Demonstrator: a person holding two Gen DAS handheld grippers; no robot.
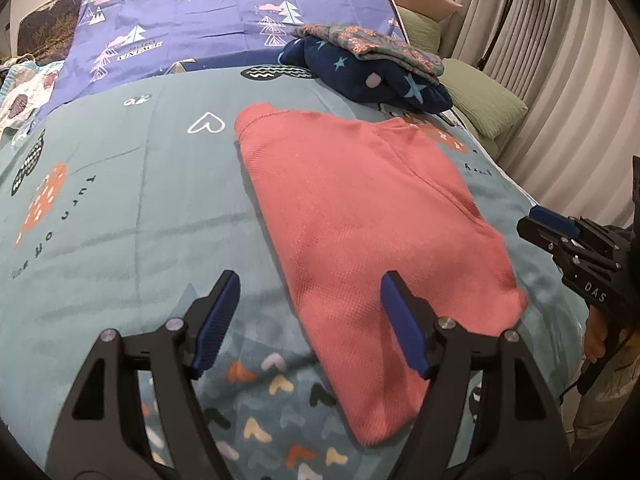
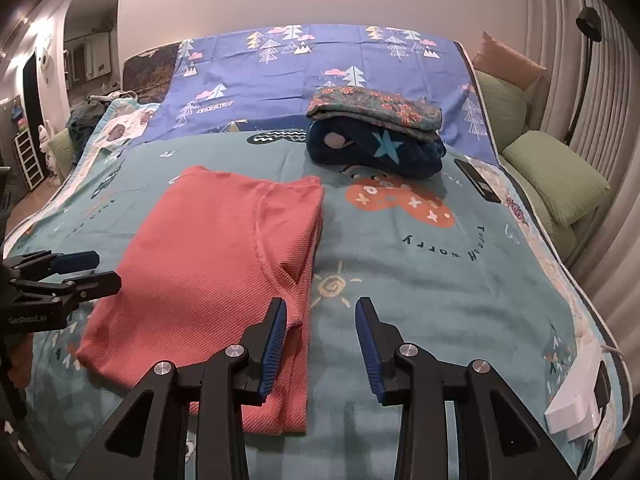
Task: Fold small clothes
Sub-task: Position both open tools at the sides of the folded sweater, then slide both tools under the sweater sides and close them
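Lying flat on the teal printed blanket (image 2: 420,280), the coral waffle-knit top (image 2: 224,264) looks light, soft and limp, already folded lengthwise; its near hem corners seem the best grip. The left gripper (image 1: 310,322) hovers over its left edge, jaws spread and empty. The right gripper (image 2: 320,348) hovers at its right edge, jaws also apart, holding nothing.

Left gripper (image 1: 310,312): bodies of both fingers cut off by the lower frame edge. Coral garment (image 1: 360,220): near corner hidden behind the right-hand jaw, far-right hem blurred. Right gripper (image 1: 560,232): cut off at the frame edge to the right of the jaws. Dark flat object (image 2: 478,180) far ahead of the right jaws: too small to identify
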